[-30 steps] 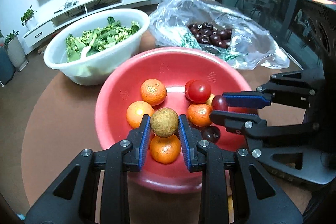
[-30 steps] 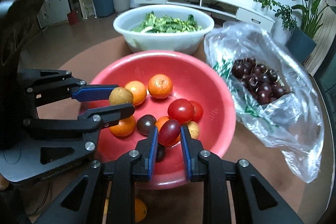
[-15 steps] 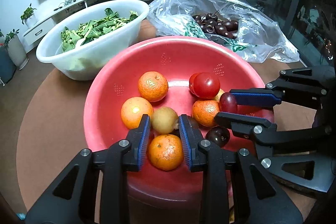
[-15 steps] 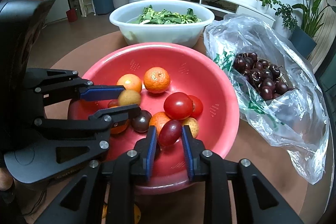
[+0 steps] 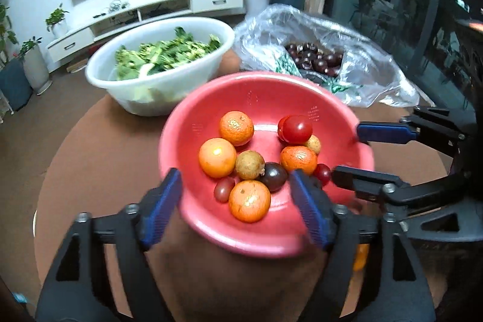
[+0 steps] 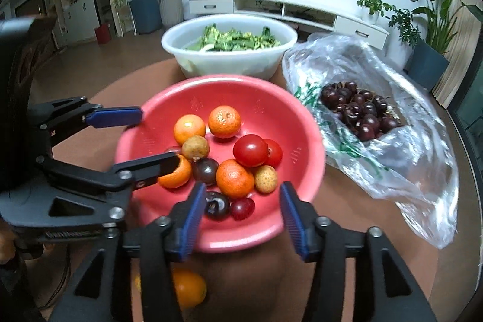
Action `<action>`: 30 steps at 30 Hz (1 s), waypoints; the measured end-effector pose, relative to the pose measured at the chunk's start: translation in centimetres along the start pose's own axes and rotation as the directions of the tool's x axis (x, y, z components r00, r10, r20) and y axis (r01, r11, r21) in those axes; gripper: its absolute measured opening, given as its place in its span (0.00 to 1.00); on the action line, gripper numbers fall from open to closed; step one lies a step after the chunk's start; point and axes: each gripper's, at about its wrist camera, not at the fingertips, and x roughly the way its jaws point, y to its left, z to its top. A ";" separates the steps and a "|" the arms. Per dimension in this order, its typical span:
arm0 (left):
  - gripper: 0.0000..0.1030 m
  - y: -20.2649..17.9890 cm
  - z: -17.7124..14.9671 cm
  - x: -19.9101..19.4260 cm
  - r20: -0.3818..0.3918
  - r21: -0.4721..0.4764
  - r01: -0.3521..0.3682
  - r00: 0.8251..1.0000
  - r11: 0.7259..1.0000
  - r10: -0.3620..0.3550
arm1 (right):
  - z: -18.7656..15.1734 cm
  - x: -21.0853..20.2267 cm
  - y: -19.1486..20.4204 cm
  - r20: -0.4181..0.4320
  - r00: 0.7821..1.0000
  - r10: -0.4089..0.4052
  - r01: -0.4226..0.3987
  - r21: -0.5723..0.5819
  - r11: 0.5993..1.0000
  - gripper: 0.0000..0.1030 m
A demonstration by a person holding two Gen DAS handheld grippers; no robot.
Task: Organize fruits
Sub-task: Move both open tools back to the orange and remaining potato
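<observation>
Both grippers hang over the near rim of the red basin (image 5: 332,240), tilted down into it, and both have just been opening, with nothing now between their blue pads. The left gripper (image 5: 235,202) stands wide apart; the brown longan-like fruit (image 5: 250,164) lies free among the others just ahead of its fingers, touching a pale orange (image 5: 217,157) on one side and a dark plum (image 5: 274,176) on the other. The right gripper (image 6: 238,215) is parted too, and the small red grape tomato (image 6: 242,208) rests on the basin floor just in front of its pads, beside a dark cherry-like fruit (image 6: 216,205). So the fruit is gathered in the basin: mandarins, two red tomatoes (image 6: 251,150), a second pale longan (image 6: 265,179). What the next move turns on, I'd say, is what remains outside. An orange (image 6: 187,287) lies on the brown round table (image 5: 99,147) below the basin's near edge, under the right gripper, so that hand looks nearer to it; it would have to draw back and dip toward its own side to reach it. Being round, the orange has no long axis to line up with. Beyond the basin stand a white bowl of greens (image 6: 229,62) and a clear plastic bag of cherries (image 6: 359,113), well apart from the fingers. The two grippers sit close together, so they could crowd each other.
</observation>
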 end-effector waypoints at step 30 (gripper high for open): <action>1.00 -3.4 -16.5 -10.7 -0.008 -0.114 0.022 1.000 0.993 -0.023 | -6.4 0.9 1.2 -0.121 0.970 0.211 -0.166 0.304 0.938 0.46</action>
